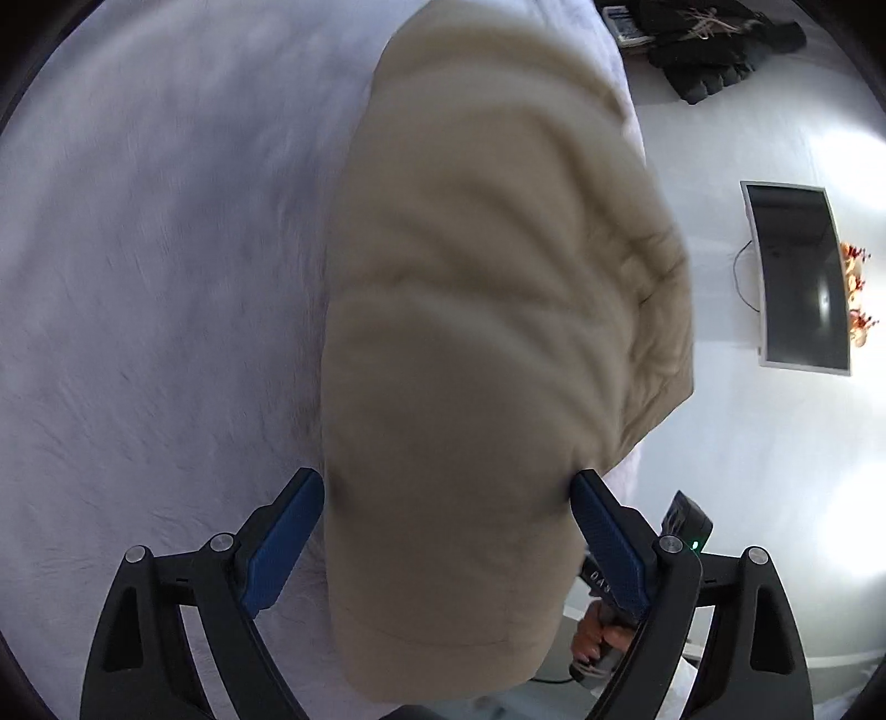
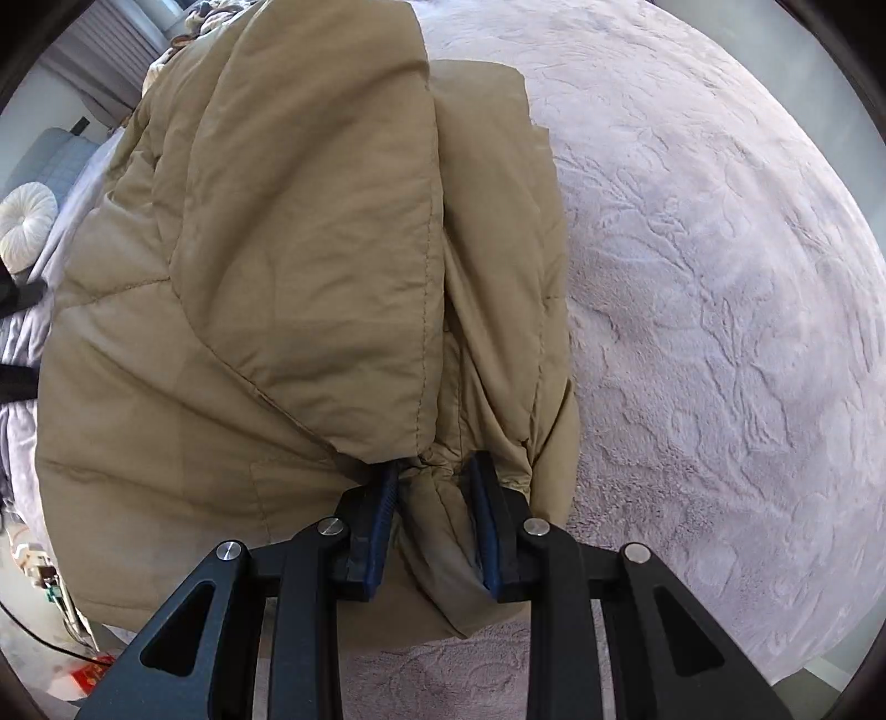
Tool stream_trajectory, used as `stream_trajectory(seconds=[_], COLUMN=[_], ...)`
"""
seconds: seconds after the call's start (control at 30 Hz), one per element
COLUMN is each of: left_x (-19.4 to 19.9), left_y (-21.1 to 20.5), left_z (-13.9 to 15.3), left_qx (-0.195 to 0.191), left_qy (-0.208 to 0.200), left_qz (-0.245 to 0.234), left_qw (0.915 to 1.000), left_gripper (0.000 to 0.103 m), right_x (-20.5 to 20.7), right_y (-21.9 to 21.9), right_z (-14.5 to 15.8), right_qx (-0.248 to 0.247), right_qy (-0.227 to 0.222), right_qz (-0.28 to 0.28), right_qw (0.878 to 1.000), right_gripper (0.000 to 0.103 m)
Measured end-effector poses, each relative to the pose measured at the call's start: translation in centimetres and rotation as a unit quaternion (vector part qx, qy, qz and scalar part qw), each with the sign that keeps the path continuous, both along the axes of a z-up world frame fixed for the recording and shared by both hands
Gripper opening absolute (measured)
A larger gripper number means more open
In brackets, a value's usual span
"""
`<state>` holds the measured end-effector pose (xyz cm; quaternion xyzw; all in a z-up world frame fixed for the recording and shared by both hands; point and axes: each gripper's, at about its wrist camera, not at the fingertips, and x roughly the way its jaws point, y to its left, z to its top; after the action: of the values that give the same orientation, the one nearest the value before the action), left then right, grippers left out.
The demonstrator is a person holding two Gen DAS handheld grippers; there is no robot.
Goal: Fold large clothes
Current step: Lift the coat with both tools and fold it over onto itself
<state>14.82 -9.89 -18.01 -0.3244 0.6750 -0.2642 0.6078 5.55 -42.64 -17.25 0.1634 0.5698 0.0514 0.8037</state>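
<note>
A tan quilted puffer jacket lies bunched over a pale lilac plush bedspread. In the right wrist view the right gripper has its blue-padded fingers drawn close together, pinching a gathered fold of the jacket's near edge; most of the garment spreads up and to the left of the tongs, with a folded panel lying on top along a stitched seam.

In the left wrist view the jacket is blurred and runs from between the fingers far up the frame. The left gripper is spread wide, its pads flanking a thick roll of the jacket, the right pad touching the fabric. To the right, a white-framed monitor sits on a pale surface, and black clothing lies at the far right.
</note>
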Motion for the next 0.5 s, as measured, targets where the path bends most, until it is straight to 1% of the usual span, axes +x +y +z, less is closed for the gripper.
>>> stream_trajectory(seconds=[0.03,0.07,0.13,0.23,0.3,0.43,0.5], left_x=[-0.1,0.0,0.3,0.8,1.1,1.7,1.6], left_y=[0.0,0.0,-0.3,-1.7,-2.9,-3.9,-3.8], left_z=[-0.6,-1.1,-1.8,-2.5,-3.0,-3.7,-3.8], left_qx=[-0.016,-0.028,-0.04,-0.036,-0.025,-0.013,-0.012], left_qy=[0.005,0.008,0.008,-0.002,-0.006,-0.007,-0.006], left_qz=[0.004,0.009,0.01,-0.009,-0.019,-0.018,-0.014], left_qw=[0.9999,0.9995,0.9991,0.9993,0.9995,0.9997,0.9998], left_gripper=[0.092,0.094,0.097,0.102,0.102,0.103,0.103], right_x=[0.0,0.1,0.4,0.8,0.9,1.2,1.3], right_y=[-0.1,-0.2,-0.6,-0.9,-1.0,-2.0,-3.2], right_z=[0.0,-0.1,0.0,-0.1,-0.2,-0.5,0.6], right_qx=[0.004,0.006,0.006,0.008,0.012,0.028,0.045], right_qy=[0.002,0.003,0.005,0.007,0.008,0.016,0.02], right_qz=[-0.001,0.0,0.004,0.005,0.003,-0.002,-0.001], right_qw=[1.0,1.0,1.0,1.0,1.0,0.999,0.999], right_gripper=[0.028,0.028,0.028,0.028,0.028,0.031,0.031])
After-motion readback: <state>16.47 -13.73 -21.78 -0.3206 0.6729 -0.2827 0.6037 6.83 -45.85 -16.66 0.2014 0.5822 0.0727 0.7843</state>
